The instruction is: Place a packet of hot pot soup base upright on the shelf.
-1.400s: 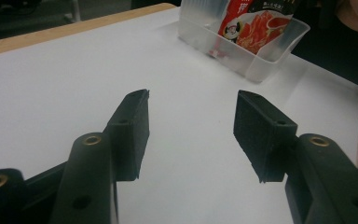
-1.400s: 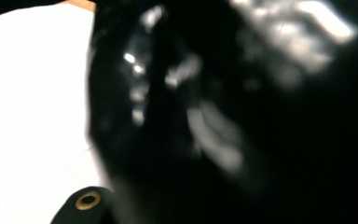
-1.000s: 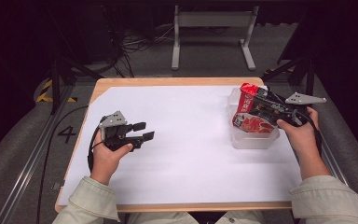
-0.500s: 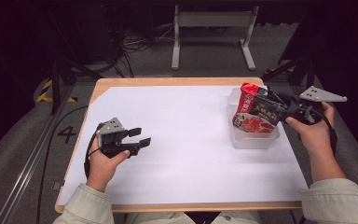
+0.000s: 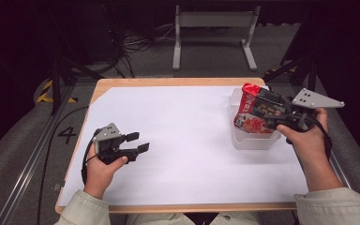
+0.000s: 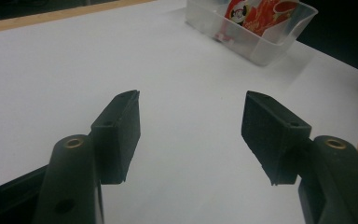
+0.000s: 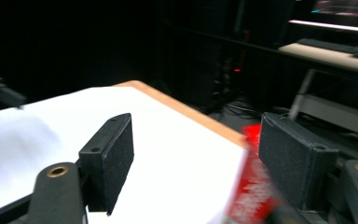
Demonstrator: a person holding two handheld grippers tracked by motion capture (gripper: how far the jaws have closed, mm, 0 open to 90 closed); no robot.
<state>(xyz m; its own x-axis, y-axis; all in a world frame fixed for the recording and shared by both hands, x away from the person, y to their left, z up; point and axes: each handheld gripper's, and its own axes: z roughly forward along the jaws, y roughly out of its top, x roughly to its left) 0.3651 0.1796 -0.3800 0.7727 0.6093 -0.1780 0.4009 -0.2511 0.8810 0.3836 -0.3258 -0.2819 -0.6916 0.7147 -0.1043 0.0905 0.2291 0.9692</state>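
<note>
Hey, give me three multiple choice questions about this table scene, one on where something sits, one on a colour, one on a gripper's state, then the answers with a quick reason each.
1. Where is the clear tub?
A. near the table's right edge
B. at the table's left edge
C. on the floor

2. What is the main colour of the packet in the tub?
A. blue
B. red
C. green

3. How does the left gripper stand?
A. shut on the packet
B. shut on a cable
C. open, holding nothing

Answers:
1. A, the high view shows the tub on the white sheet close to the right edge.
2. B, its printed face is red in the high view and the left gripper view.
3. C, the left gripper view shows both jaws wide apart over bare sheet.
</note>
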